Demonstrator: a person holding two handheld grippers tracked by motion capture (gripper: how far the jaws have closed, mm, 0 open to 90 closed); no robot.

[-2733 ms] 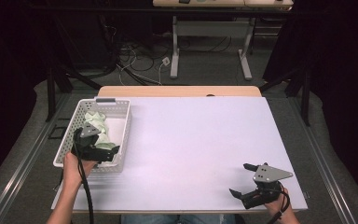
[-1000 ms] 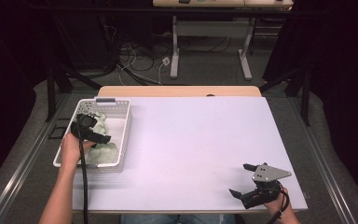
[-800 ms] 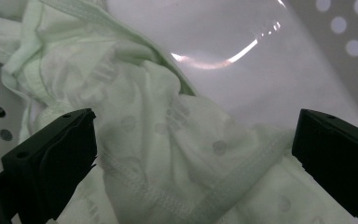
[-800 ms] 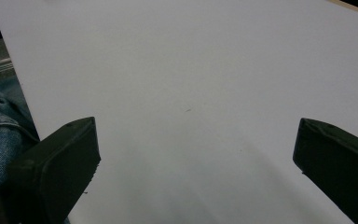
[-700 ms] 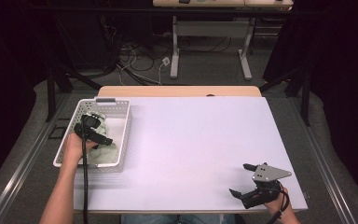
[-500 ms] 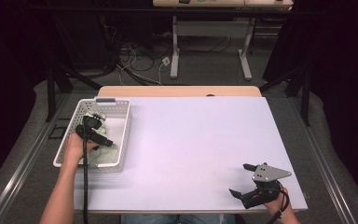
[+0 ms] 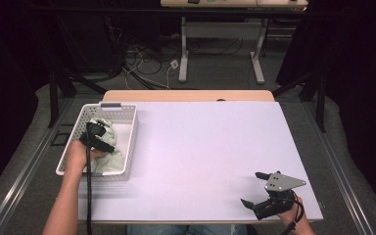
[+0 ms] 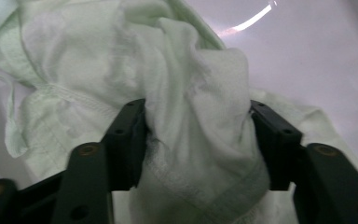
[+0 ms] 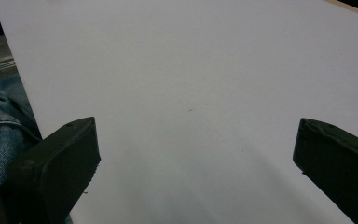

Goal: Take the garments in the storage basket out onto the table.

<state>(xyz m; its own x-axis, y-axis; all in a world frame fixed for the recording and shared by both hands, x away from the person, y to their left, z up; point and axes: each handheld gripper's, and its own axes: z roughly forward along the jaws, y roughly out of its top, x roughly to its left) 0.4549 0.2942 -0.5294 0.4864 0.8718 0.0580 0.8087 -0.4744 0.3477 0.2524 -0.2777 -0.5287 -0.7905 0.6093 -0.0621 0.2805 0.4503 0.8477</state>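
While the right gripper [image 7: 260, 190] rests at the near right corner of the counter [image 7: 210, 147] with its fingers [image 9: 56, 163] spread wide and nothing between them, it looks parked out of the way, leaving the work to the other hand. Its own view looks across bare white surface, with a bit of blue denim at the counter's near edge.

Farther in on the left, the left hand [image 7: 78, 155] reaches into the white basket [image 7: 129, 142], which stands at the counter's left edge. There the left gripper [image 7: 98, 137] is down in the pale green cloth [image 7: 110, 159], crumpled in the basket's nearer half. In the left gripper view its fingers [image 8: 126, 140] stand on either side of a raised fold of the cloth [image 8: 196, 107], pressed against it and bunching it, so they appear closed on that fold. Taking a ridge rather than a flat layer likely gives the fingers enough bulk to hold, so the cloth can be lifted clear of the basket wall.

Beyond the counter's far edge, cables and table legs stand on the dark floor.
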